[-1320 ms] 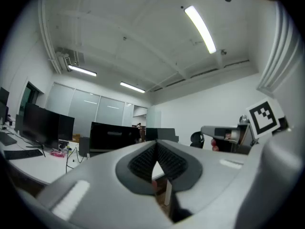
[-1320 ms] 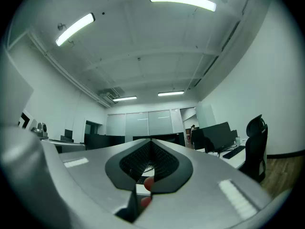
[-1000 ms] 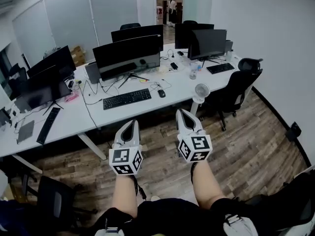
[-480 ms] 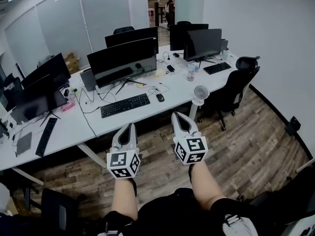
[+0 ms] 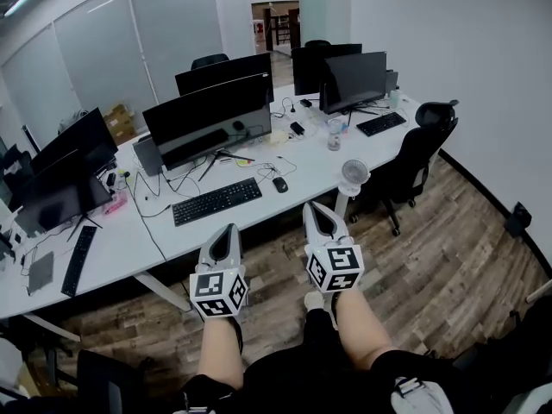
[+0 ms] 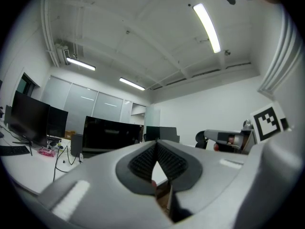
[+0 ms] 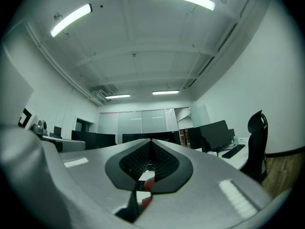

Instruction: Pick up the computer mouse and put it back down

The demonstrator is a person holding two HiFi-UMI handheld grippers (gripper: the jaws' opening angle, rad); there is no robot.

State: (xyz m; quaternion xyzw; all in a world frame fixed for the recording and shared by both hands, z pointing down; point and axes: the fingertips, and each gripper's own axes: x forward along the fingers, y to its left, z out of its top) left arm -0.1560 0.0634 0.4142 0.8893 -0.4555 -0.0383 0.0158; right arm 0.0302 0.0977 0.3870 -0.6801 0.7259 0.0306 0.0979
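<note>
Evidently the left gripper (image 5: 226, 235) hangs short of the table (image 5: 129, 224), jaws together on nothing. Farther on, probably the computer mouse (image 5: 279, 185), small and dark, lies just right of the keyboard (image 5: 217, 201). The right gripper (image 5: 321, 216) is likewise closed and empty.

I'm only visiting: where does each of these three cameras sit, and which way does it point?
Head view: on the person's head, looking steeply down at the desk, mouse, left tool, right tool and the person's forearms.
Left gripper view: on the left tool, looking level along its shut jaws towards the monitors.
Right gripper view: on the right tool, looking along its shut jaws across the room.
Shared: head and right gripper views both show the black chair.
</note>
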